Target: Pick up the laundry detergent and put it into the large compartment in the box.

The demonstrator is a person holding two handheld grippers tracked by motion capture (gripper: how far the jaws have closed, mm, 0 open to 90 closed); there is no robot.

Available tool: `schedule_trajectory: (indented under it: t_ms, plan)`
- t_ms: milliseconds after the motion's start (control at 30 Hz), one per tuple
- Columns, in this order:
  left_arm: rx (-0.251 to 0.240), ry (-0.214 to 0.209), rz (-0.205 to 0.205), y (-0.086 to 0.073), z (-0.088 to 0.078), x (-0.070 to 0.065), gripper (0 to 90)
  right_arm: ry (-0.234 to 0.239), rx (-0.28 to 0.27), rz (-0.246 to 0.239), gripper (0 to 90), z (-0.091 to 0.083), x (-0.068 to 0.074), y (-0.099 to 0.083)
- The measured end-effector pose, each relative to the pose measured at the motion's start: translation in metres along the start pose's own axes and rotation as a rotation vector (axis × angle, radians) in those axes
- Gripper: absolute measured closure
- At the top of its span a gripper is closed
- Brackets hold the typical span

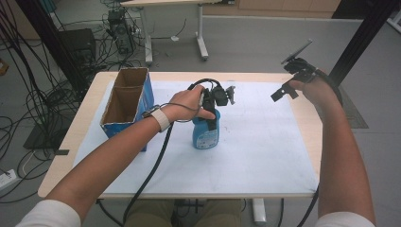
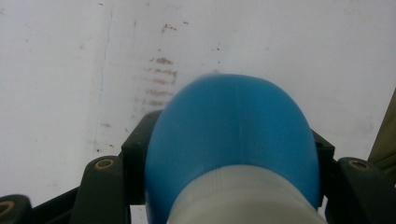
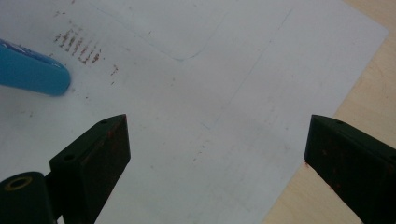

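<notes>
High view, left tongs (image 1: 213, 109) pinching blue bottle (image 1: 206, 134), right tongs (image 1: 289, 84) spread, white-topped table (image 1: 265, 156), cable-strewn floor (image 1: 28, 94).

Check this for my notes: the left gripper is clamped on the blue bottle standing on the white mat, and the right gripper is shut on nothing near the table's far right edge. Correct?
One detail is off. The right gripper is open, not shut: the right gripper view shows its jaws wide apart over the white mat. The rest holds: the left gripper is clamped on the blue bottle.

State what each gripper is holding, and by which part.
The left gripper grips the blue bottle at its upper part, near the neck. The right gripper holds nothing; its jaws stand open.
</notes>
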State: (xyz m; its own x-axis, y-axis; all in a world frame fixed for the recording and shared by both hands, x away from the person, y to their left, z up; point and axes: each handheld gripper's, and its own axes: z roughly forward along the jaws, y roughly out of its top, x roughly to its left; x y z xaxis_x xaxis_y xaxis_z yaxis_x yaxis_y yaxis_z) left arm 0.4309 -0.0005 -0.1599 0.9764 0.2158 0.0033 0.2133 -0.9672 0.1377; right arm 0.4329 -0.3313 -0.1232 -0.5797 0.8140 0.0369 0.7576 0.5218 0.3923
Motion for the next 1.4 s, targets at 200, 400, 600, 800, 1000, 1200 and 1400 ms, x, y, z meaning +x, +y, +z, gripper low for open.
schedule_trajectory:
  t_ms: [200, 400, 600, 800, 1000, 1200, 1400]
  plan:
    - [0.008, -0.003, -0.014, 0.000, -0.001, 0.001, 39.2, -0.001, -0.001, 0.000, 6.8, -0.001, 0.000, -0.002]
    - [0.002, 0.004, -0.052, -0.004, -0.008, 0.000, 39.3, -0.002, -0.007, 0.005, 6.8, -0.003, 0.000, -0.003]
    - [-0.002, 0.013, -0.075, -0.006, -0.019, -0.005, 39.3, -0.003, -0.008, 0.004, 6.8, -0.004, 0.001, -0.004]
    - [0.000, 0.010, -0.110, -0.008, -0.026, -0.009, 39.2, -0.004, -0.009, 0.000, 6.8, -0.005, 0.004, -0.004]
    - [0.005, 0.015, -0.156, -0.011, -0.034, -0.010, 39.2, -0.010, -0.014, -0.002, 6.9, -0.008, 0.006, -0.005]
    - [0.002, 0.027, -0.191, -0.016, -0.043, -0.010, 39.2, -0.011, -0.017, -0.002, 6.9, -0.009, 0.008, -0.005]
    - [0.002, 0.035, -0.236, -0.019, -0.053, -0.011, 39.2, -0.011, -0.018, -0.006, 6.9, -0.010, 0.009, -0.005]
